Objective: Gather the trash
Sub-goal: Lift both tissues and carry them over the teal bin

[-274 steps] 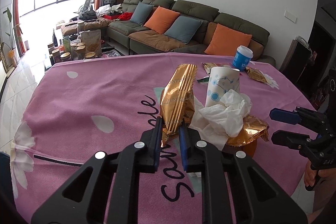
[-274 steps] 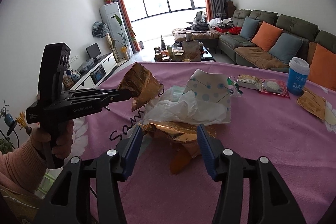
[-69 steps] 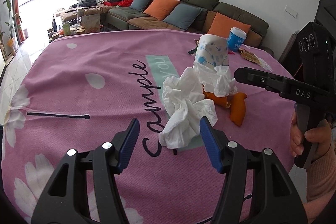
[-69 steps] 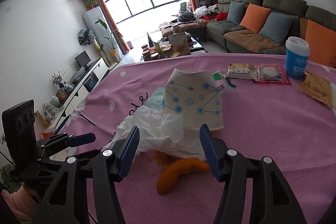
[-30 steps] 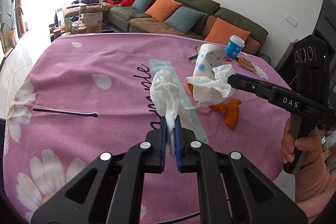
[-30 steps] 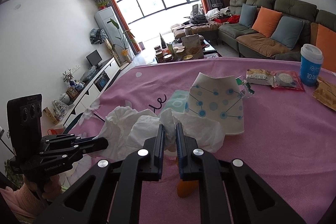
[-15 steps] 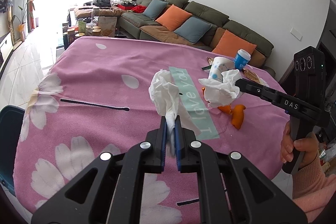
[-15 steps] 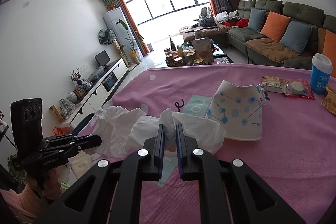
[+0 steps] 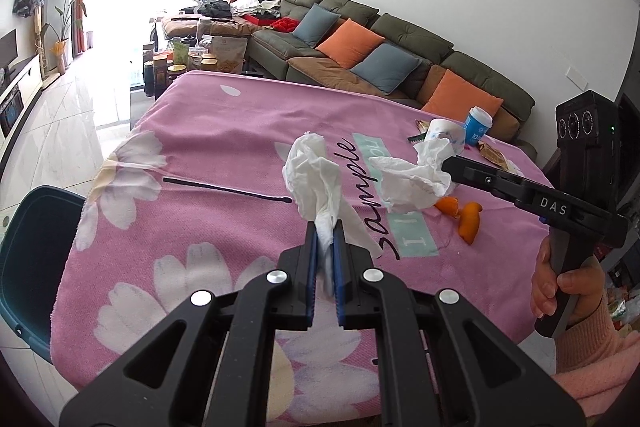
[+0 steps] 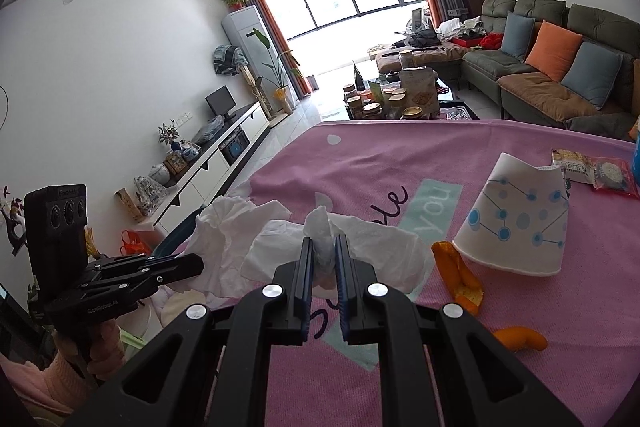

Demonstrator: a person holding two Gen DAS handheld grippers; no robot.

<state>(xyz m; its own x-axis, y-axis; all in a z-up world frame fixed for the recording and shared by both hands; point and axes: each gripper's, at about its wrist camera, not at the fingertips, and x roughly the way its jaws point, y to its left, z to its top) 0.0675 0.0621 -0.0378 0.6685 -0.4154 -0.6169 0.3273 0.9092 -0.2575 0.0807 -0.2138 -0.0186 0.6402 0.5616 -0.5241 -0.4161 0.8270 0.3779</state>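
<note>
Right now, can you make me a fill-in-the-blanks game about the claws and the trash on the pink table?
1. Each claw pinches a crumpled white ____.
2. The curled peels lying on the pink flowered tablecloth are coloured ____.
3. The white paper cup with blue dots lies tipped on its ____.
4. Both claws, left claw and right claw, are ____.

Missing words: tissue; orange; side; shut

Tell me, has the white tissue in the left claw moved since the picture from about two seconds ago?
Yes. The tissue then lay on the pink tablecloth beside the paper cup; now the left claw holds it lifted, nearer the dark bin.
</note>
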